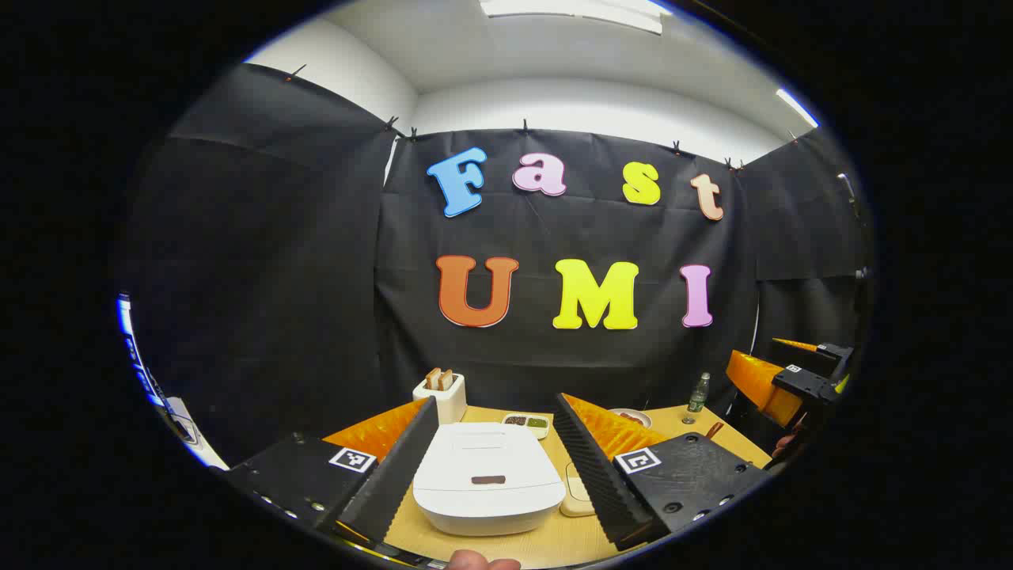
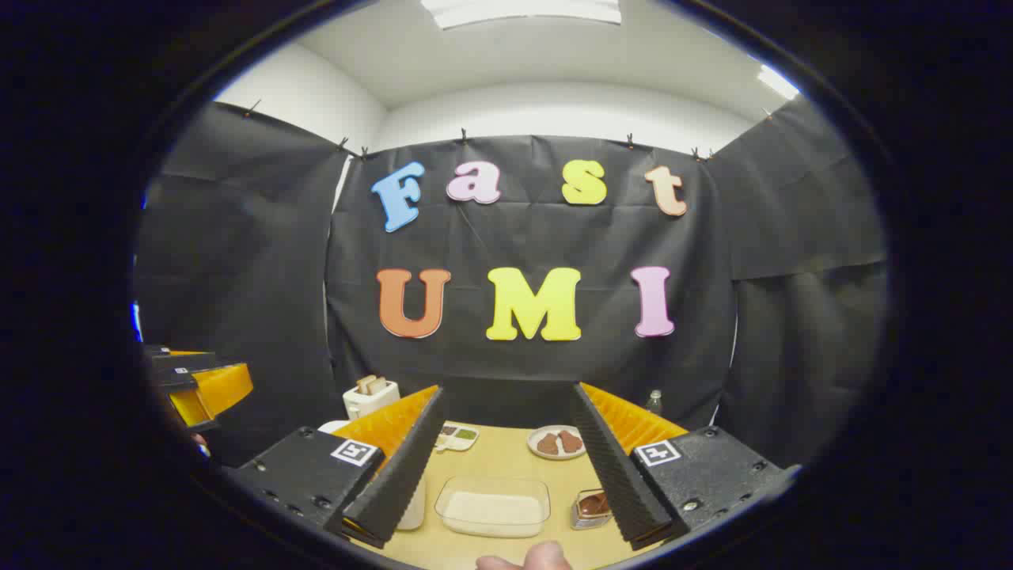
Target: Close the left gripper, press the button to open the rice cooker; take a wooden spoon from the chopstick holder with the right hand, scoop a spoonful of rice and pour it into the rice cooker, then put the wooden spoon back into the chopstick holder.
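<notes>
The white rice cooker (image 1: 487, 483) stands with its lid down, a dark button (image 1: 488, 480) on the front of the lid. My left gripper (image 1: 496, 402) hovers above and in front of it, open, the cooker showing between its fingers. A clear container of rice (image 2: 492, 505) lies on the table below my open right gripper (image 2: 506, 392), which holds nothing. Beside the container a small holder (image 2: 592, 507) with brown contents is half hidden behind a finger. The rice cooker's edge (image 2: 411, 503) shows left of the container.
At the back of the wooden table (image 2: 506, 455) are a toaster (image 1: 443, 394) with bread, a two-part sauce dish (image 1: 526, 424), a plate of brown food (image 2: 557, 442) and a green bottle (image 1: 697, 393). A fingertip (image 1: 483, 562) shows at the bottom edge.
</notes>
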Demonstrator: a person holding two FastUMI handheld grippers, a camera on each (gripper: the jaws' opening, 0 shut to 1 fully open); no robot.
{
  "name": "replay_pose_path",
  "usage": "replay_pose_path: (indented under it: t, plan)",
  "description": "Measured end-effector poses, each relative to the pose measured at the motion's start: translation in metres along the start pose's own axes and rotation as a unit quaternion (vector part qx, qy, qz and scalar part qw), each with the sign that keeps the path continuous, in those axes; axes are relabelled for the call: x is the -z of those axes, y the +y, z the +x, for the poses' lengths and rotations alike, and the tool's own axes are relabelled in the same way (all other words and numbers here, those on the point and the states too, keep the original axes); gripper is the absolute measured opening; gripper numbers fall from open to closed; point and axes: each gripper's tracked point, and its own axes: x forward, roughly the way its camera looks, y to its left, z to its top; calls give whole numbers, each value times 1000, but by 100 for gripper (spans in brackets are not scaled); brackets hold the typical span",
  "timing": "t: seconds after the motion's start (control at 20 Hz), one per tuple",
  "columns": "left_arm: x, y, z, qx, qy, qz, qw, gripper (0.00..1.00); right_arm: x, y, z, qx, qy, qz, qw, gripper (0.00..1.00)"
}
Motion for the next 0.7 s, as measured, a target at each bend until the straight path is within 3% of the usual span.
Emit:
replay_pose_path:
  t: [0.7]
  plan:
    - [5,-8,-2,10,8,-2,1000,95,8,-12,-1,6,16,16,1000,100]
